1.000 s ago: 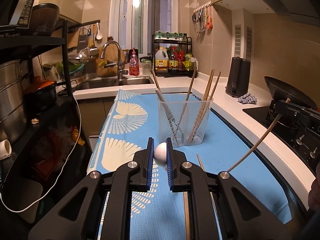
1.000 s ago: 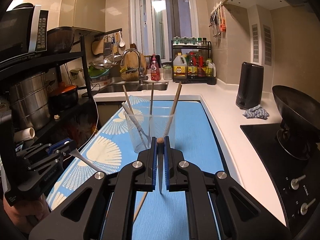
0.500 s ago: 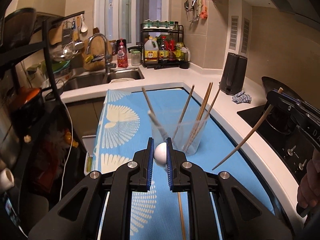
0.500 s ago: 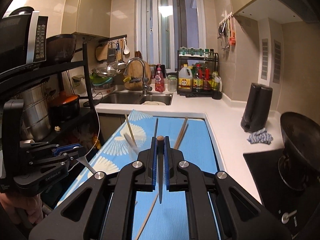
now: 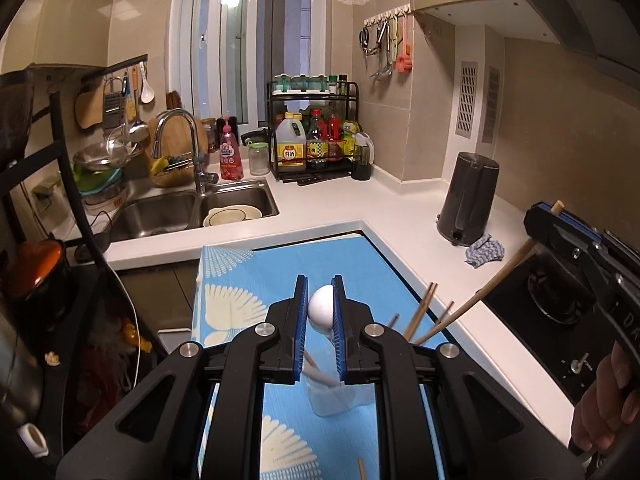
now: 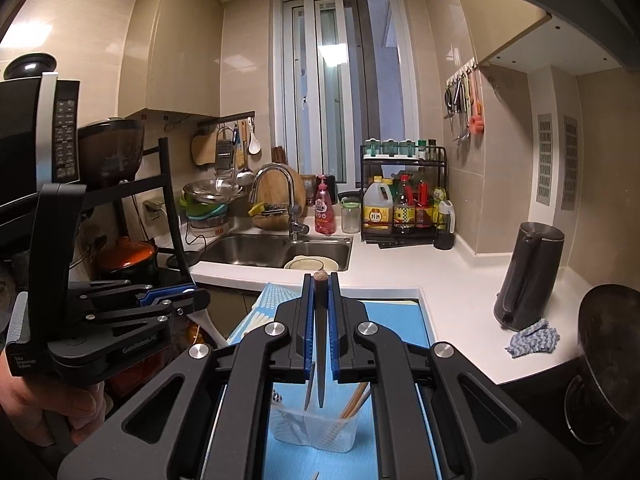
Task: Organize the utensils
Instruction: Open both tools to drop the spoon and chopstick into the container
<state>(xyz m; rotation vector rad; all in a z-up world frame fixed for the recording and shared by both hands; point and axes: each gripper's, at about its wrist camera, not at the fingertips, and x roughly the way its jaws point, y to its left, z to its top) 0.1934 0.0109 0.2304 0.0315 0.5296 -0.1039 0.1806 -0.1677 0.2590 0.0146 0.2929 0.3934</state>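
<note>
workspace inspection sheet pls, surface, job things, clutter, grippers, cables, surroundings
surface: blue mat with a white fan pattern on a white counter.
job's things: clear cup on the mat, holding several chopsticks; one loose chopstick lies on the mat.
clutter: crumpled cloth beside a dark kettle.
grippers: left gripper shut on a white spoon; right gripper shut on a chopstick, above the cup.
cables: white cable hanging by the rack at the left.
surroundings: sink with a dish in it, bottle rack, stove, window behind.
</note>
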